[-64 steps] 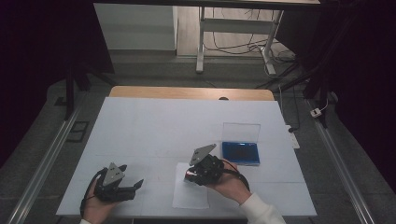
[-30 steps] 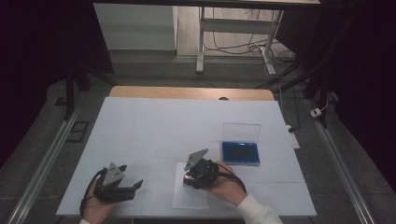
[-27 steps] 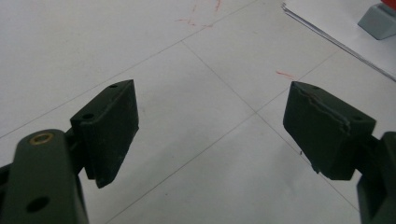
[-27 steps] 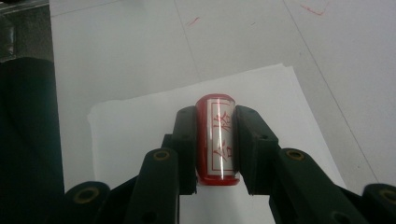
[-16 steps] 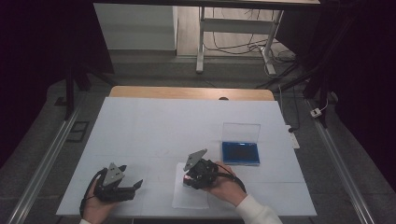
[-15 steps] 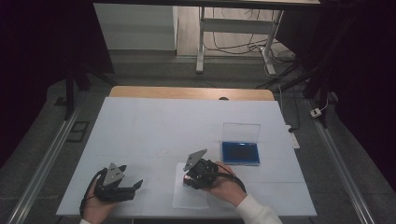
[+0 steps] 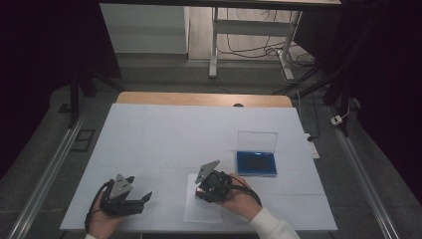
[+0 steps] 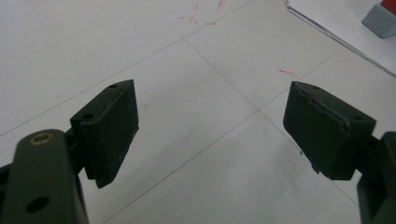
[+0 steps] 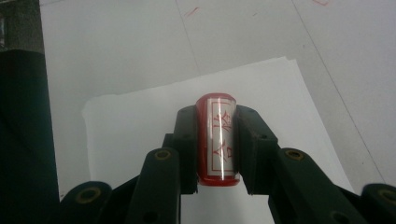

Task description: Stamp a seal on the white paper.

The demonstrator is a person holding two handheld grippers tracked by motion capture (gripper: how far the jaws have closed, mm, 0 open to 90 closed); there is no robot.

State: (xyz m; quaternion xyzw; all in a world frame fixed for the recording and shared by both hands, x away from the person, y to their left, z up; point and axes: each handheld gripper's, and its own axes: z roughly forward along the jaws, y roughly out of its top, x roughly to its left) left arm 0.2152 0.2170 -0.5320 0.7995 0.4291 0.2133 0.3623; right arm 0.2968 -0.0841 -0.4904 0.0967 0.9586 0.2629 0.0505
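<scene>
High view, left to right: my left gripper (image 7: 130, 199) rests low at the near left corner of the table (image 7: 164, 129), jaws spread wide with nothing between them, only bare table top showing between the pads in the left gripper view. Moving right, my right gripper (image 7: 203, 191) is clenched on the red stamp (image 9: 217, 140), both pads pressed flat against its sides, and it sits over the stack of white paper (image 7: 201, 209) near the front edge. Farther right and well apart, the blue ink pad (image 7: 256, 163) lies with its clear lid standing open.

I judge I'm at the stamping step: stamp gripped and poised over the sheets. Whether its face is on the paper yet I can't tell. The next move calls for a straight push down, flat and steady, no rocking, then a clean lift so the mark doesn't smear.

In the right gripper view the stamp's long axis runs along my jaws, its far end pointing away from the gripper toward the paper (image 9: 140, 126), with the red characters on its label facing the camera.
</scene>
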